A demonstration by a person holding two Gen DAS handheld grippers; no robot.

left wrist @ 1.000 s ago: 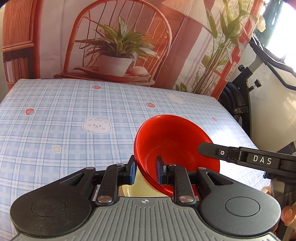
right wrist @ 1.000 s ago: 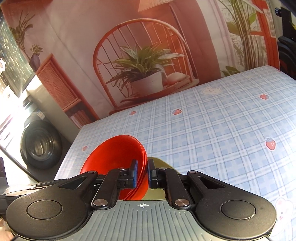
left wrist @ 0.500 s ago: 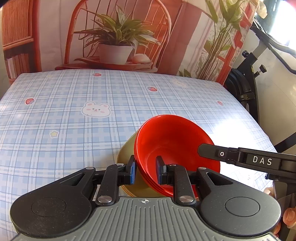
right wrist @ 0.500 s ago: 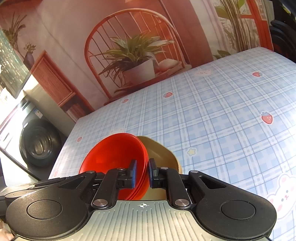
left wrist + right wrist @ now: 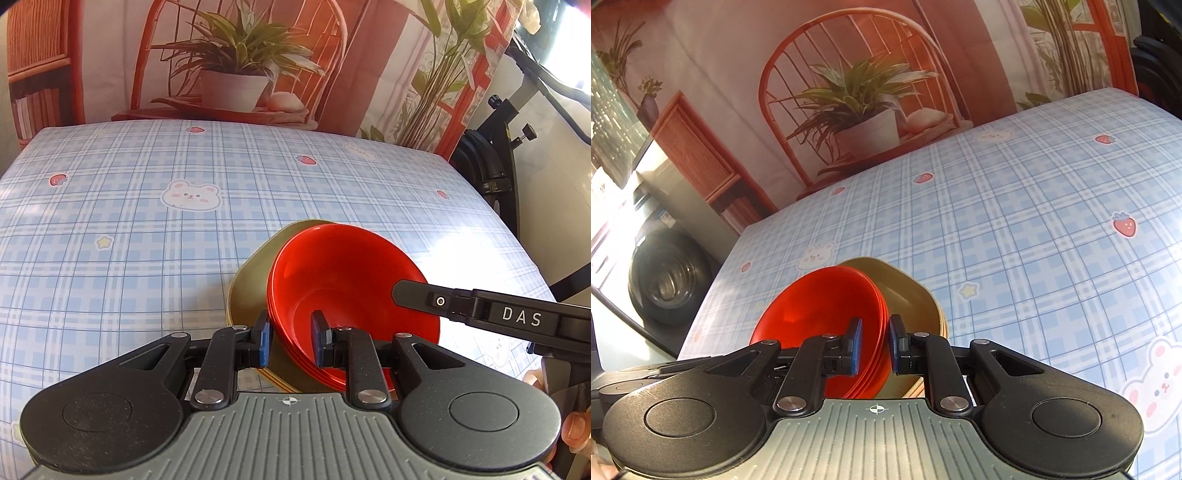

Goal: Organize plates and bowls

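Note:
A stack of nested red bowls (image 5: 343, 280) sits tilted in a stack of olive-yellow plates (image 5: 251, 291) on the blue plaid tablecloth (image 5: 147, 221). My left gripper (image 5: 290, 338) is shut on the near left rim of the red bowls, one pad inside and one outside. My right gripper (image 5: 873, 345) is shut on the opposite rim of the red bowls (image 5: 820, 306), with the yellow plates (image 5: 905, 295) behind. The right gripper's body shows in the left wrist view (image 5: 498, 314) across the bowls.
A backdrop printed with a chair and potted plant (image 5: 236, 74) hangs behind the table's far edge. A black stand (image 5: 495, 147) is off the right edge. A washing machine (image 5: 665, 277) is beyond the left edge. The cloth (image 5: 1034, 221) stretches far and right.
Both grippers have gone down and forward with the red bowls. The bowls now sit low over the yellow plates, which show more fully. Both grips are unchanged.

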